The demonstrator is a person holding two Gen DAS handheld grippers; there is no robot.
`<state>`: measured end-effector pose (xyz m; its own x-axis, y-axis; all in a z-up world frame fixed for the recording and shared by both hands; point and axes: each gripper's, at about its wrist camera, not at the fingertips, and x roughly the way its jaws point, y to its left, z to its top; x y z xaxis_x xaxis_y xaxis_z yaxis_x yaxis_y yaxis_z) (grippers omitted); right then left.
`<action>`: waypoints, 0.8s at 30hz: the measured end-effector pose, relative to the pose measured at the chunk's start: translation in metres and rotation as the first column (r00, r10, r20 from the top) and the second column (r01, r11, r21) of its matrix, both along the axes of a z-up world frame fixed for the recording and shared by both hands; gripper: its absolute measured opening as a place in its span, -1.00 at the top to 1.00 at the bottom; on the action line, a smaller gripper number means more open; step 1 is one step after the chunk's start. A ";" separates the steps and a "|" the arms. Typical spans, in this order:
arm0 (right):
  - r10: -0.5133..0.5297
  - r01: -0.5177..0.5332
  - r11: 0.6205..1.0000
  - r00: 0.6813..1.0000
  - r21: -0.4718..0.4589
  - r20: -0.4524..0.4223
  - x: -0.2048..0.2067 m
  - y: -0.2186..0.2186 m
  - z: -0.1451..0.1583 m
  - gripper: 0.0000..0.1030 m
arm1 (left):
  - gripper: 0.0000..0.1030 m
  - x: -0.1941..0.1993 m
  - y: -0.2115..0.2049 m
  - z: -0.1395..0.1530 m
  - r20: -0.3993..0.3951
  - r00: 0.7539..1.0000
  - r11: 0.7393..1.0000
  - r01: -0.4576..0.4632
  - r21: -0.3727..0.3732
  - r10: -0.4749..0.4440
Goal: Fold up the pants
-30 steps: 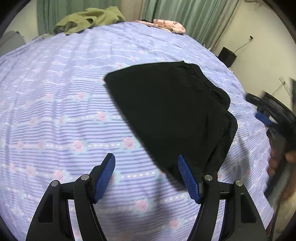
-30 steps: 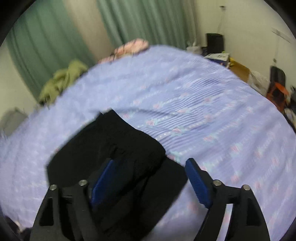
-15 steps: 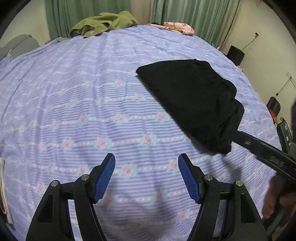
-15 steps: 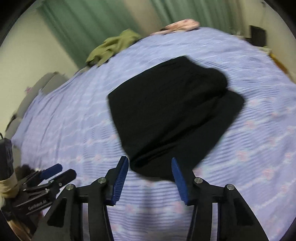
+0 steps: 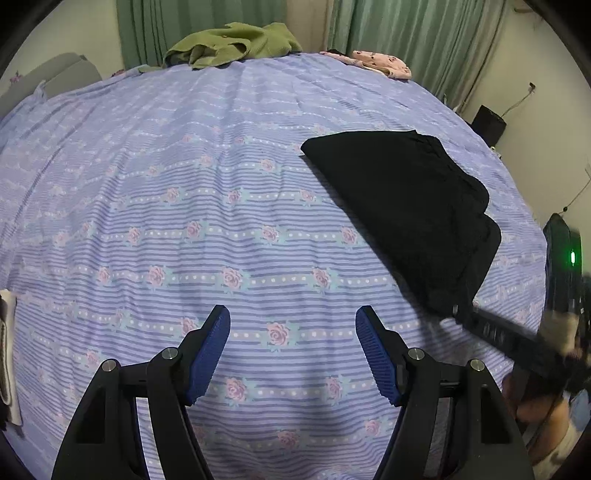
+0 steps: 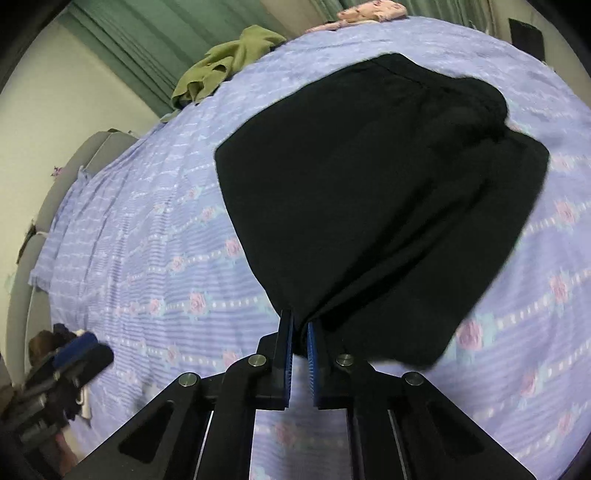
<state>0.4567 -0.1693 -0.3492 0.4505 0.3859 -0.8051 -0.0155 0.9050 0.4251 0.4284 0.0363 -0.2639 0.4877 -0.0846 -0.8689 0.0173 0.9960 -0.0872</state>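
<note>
Your left gripper hung wide apart over the lilac, rose-striped bed sheet, holding nothing. Your right gripper was pinched nearly closed on the near edge of the folded black fabric pants, which lay on the sheet's right side. At the far edge sat a crumpled olive-green garment and a pink patterned cloth, before green pleated curtains.

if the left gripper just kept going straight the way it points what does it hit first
Most likely the bedsheet: the open left gripper points across bare striped fabric. The black pants lie off to its right, out of that line. Further on, the green garment sits at the far edge, though depth is hard to judge.
</note>
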 end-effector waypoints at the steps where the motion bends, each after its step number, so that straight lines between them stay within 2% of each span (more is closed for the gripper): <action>1: -0.001 0.001 1.000 1.000 0.002 -0.012 -0.003 -0.001 -0.002 0.84 | -0.35 0.001 0.000 -0.002 -0.006 1.000 1.000 -0.001 0.000 0.001; 4: -0.034 0.034 0.999 0.998 -0.001 -0.045 -0.015 -0.003 -0.007 0.82 | -0.35 0.003 0.000 -0.005 -0.014 1.000 1.000 0.000 0.017 0.001; 6: -0.054 0.054 0.999 0.995 0.000 -0.085 -0.025 -0.006 -0.007 0.64 | -0.35 0.003 0.002 -0.005 -0.015 1.000 1.000 -0.003 0.020 0.003; 7: -0.070 0.073 0.997 0.993 0.027 -0.098 -0.032 -0.008 -0.006 0.28 | -0.35 0.003 0.004 -0.005 -0.015 1.000 1.000 -0.009 0.022 0.010; 8: -0.101 0.108 0.992 0.990 0.060 -0.101 -0.040 -0.012 -0.005 0.07 | -0.35 0.003 0.006 -0.005 -0.016 1.000 1.000 -0.016 0.023 0.017; 9: -0.140 0.149 0.985 0.985 0.087 -0.098 -0.047 -0.015 -0.003 -0.25 | -0.35 0.003 0.008 -0.005 -0.018 1.000 1.000 -0.022 0.020 0.023; 10: -0.188 0.197 0.974 0.978 0.114 -0.092 -0.055 -0.019 -0.001 -0.36 | -0.35 0.003 0.009 -0.005 -0.021 0.999 1.000 -0.026 0.017 0.027; 13: -0.295 0.311 0.929 0.950 0.202 -0.106 -0.066 -0.021 -0.006 -0.41 | -0.35 0.004 0.013 -0.005 -0.028 0.999 0.999 -0.035 0.018 0.035; 15: -0.317 0.339 0.910 0.940 0.237 -0.130 -0.061 -0.021 -0.014 -0.41 | -0.35 0.005 0.014 -0.003 -0.024 0.999 0.999 -0.030 0.028 0.031; 17: -0.358 0.385 0.874 0.923 0.297 -0.145 -0.054 -0.020 -0.024 -0.41 | -0.37 0.009 0.014 -0.001 -0.013 1.000 0.999 -0.024 0.041 0.025; 21: -0.440 0.463 0.815 0.886 0.349 -0.147 -0.040 -0.018 -0.038 -0.42 | -0.41 0.020 0.012 0.001 0.013 1.000 0.998 -0.002 0.060 0.002; 24: -0.491 0.508 0.766 0.858 0.394 -0.151 -0.034 -0.019 -0.043 -0.54 | -0.41 0.035 0.011 -0.001 0.029 1.000 0.998 0.008 0.056 -0.010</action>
<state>0.4229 -0.1880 -0.3917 0.6453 0.4080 -0.6459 0.4134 0.5245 0.7443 0.4634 0.0478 -0.2648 0.5126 -0.0409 -0.8577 0.0282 0.9991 -0.0308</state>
